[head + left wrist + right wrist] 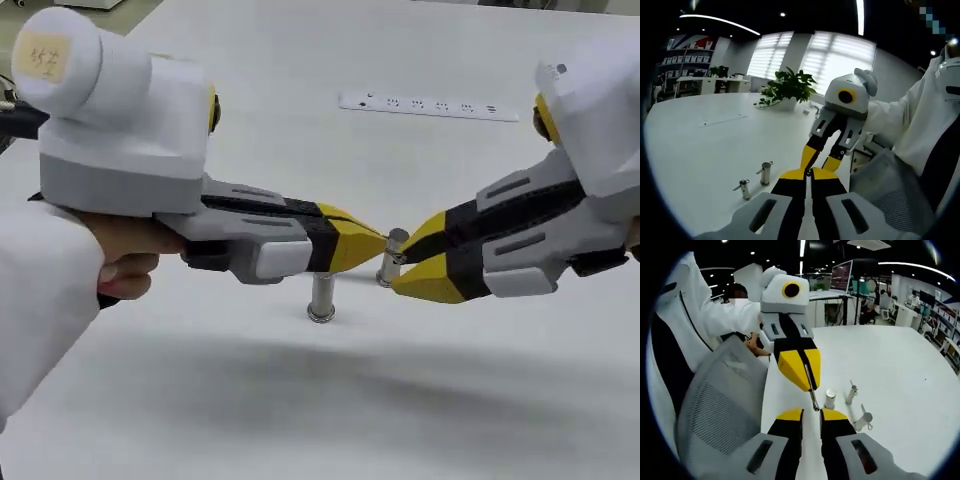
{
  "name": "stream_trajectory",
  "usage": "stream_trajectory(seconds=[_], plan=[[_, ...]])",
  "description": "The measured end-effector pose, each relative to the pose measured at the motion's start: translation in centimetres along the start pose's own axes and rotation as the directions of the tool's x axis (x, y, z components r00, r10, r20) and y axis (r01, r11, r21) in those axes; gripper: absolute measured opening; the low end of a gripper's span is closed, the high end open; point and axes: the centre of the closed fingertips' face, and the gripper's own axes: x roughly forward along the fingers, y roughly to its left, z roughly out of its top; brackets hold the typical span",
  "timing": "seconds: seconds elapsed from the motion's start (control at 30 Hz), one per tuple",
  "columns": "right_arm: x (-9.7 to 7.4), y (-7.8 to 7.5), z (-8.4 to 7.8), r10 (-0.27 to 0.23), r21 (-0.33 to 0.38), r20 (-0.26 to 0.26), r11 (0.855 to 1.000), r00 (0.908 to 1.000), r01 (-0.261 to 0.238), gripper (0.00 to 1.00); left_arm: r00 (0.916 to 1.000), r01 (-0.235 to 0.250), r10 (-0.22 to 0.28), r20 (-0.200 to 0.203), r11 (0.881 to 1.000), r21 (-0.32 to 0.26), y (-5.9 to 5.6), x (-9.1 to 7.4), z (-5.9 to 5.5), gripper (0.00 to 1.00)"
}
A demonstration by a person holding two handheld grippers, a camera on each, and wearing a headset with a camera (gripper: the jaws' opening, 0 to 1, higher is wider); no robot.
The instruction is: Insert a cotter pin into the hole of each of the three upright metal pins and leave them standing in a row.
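In the head view your left gripper (378,243) and right gripper (400,268) meet tip to tip over the white tabletop (300,130). Their yellow jaws cover much of the short upright steel pin (394,250) between them, and its hole is too small to make out. A second steel pin (321,298) stands just in front, its top cut off by the left gripper's body. A long white power strip (430,105) lies well behind. In the left gripper view your own jaws are clenched to a hairline gap, and what they pinch is hard to see. The right gripper (820,157) comes in from above them. A farther steel pin (765,173) and a nearer steel pin (744,189) stand to the left, each with a wire piece through its head. In the right gripper view the left gripper (808,388) grasps a thin metal cotter pin (813,399). Its free end points into the gap between your right jaws, which stand apart and hold nothing. Beyond them a plain-topped steel pin (830,399) stands just beside the cotter pin's tip, in a row with two pinned ones (851,392).
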Motion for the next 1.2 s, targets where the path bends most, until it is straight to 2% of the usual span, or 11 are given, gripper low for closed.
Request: stream_trajectory(seconds=[0.07,0.27,0.43,0.53,0.6,0.8,0.93,0.97,1.03,1.1,1.2], plan=[[0.2,0.4,0.2,0.02,0.036,0.019,0.999,0.9996,-0.02,0.07,0.9999,0.012,-0.012,-0.002,1.0,0.007,-0.4,0.1,0.0,0.0],[0.2,0.7,0.8,0.033,0.043,0.052,0.998,0.9981,-0.035,0.0,0.999,0.043,-0.043,-0.006,0.999,0.022,-0.9,0.0,-0.1,0.0],[0.2,1.0,0.7,0.043,0.024,0.041,0.999,0.9982,-0.044,0.0,0.9987,0.052,-0.052,-0.003,0.997,0.05,-0.9,-0.1,-0.1,0.0],[0.1,1.2,0.7,0.05,0.02,0.038,0.999,0.998,-0.051,0.0,0.9978,0.067,-0.067,-0.002,0.993,0.093,-1.3,-0.1,-0.1,0.0],[0.0,1.3,0.7,0.059,0.008,0.036,0.998,0.9976,-0.059,0.0,0.9973,0.073,-0.073,-0.001,0.992,0.099,-0.7,-0.6,-0.2,0.0],[-0.2,1.8,0.6,0.077,-0.021,0.02,0.997,0.9969,-0.076,0.0,0.9961,0.088,-0.087,-0.015,0.988,0.124,-0.4,-1.0,-0.8,0.0],[-0.4,2.0,0.3,0.066,-0.136,-0.036,0.988,0.9972,-0.07,0.0,0.997,0.076,-0.074,-0.022,0.991,0.107,-0.3,-0.8,-1.1,0.0],[-0.3,2.1,0.3,0.07,-0.135,-0.041,0.988,0.9967,-0.075,0.0,0.9981,0.059,-0.056,-0.026,0.99,0.131,0.0,-0.8,-1.2,0.01],[-0.3,2.0,0.3,0.072,-0.129,-0.043,0.989,0.9965,-0.077,0.0,0.9981,0.037,-0.025,-0.055,0.973,0.228,0.3,-0.7,-1.9,0.01],[-0.4,1.7,0.0,0.07,-0.132,-0.052,0.988,0.9962,-0.077,0.0,0.9985,-0.002,0.014,-0.052,0.973,0.231,0.8,-0.6,-2.1,0.01],[-0.3,1.2,-0.5,0.06,-0.136,-0.079,0.988,0.9951,-0.071,0.0,0.9973,-0.05,0.061,-0.042,0.974,0.223,2.1,-0.9,-2.4,0.11]])
